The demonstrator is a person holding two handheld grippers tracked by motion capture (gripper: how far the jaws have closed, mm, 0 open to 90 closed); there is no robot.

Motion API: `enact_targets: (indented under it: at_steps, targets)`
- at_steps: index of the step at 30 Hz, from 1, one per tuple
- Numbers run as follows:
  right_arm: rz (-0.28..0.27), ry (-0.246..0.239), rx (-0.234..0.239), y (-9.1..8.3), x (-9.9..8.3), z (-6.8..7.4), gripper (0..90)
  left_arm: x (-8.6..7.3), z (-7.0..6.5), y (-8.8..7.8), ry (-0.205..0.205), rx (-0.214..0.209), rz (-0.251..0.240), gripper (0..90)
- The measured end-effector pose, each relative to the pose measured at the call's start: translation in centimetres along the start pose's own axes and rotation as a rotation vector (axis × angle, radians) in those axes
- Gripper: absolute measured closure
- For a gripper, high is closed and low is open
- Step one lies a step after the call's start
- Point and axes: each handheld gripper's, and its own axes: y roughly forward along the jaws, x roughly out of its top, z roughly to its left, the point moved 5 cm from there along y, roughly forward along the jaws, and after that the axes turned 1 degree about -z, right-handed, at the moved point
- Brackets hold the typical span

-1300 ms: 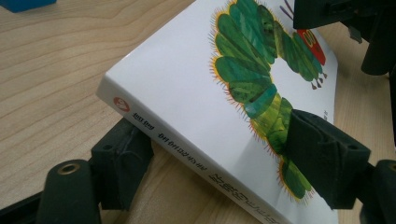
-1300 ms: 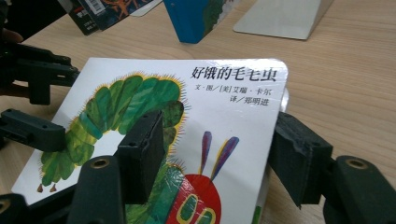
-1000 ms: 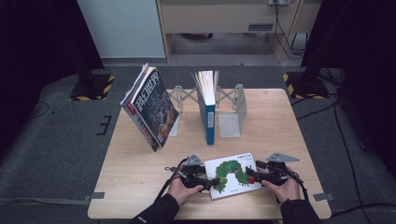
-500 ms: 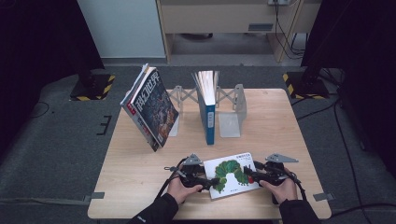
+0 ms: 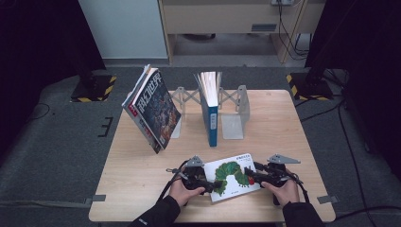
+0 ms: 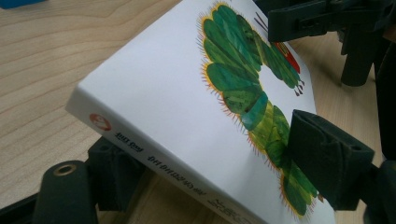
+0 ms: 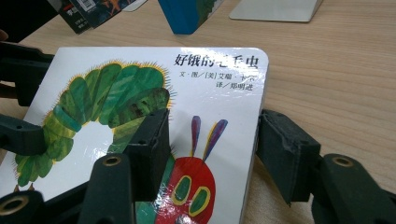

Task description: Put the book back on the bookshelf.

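Closing in: right gripper (image 7: 212,154) jaws just narrowed around caterpillar book's (image 5: 232,176) right edge, far pad not yet touching. Left gripper (image 6: 205,163) clamps spine corner, tilting book off desk (image 5: 142,165) near edge. Two-handed lift likely next.

Looking down and forward from above the table's (image 5: 142,189) near edge, plus two close, low cameras facing each other across the caterpillar book (image 5: 231,176), shared by all three views.
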Motion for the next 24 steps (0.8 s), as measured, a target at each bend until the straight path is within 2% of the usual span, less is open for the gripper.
enact_targets:
  at_steps: [4,8,14,16,20,21,22,24]
  targets:
    - [-0.011,0.009,0.012,0.04,-0.04,-0.03,41.6,0.0,0.09,-0.05,-0.006,0.004,-0.002,23.3]
    - [0.01,0.025,0.021,0.09,-0.39,0.1,36.0,0.01,0.14,-0.07,-0.012,0.001,-0.004,24.1]
    - [0.016,0.019,0.024,0.05,-0.52,0.13,35.9,-0.01,0.15,-0.1,-0.027,0.004,-0.014,25.8]
    - [0.017,0.031,0.025,0.06,-0.48,0.12,35.8,0.01,0.17,-0.07,-0.039,0.001,-0.018,26.7]
    - [0.011,0.029,0.02,0.08,-0.36,-0.03,35.3,0.22,0.22,-0.21,-0.069,-0.009,-0.033,31.4]
    - [0.007,0.025,0.02,0.05,-0.3,-0.05,35.1,0.4,0.11,-0.21,-0.062,-0.028,-0.046,32.9]
    - [0.003,0.03,0.022,0.02,-0.24,-0.02,35.0,0.42,0.14,-0.39,-0.065,-0.012,-0.039,34.3]
    - [-0.009,0.036,0.03,-0.02,-0.09,0.07,34.4,0.66,0.03,-0.63,-0.062,-0.014,-0.037,37.5]
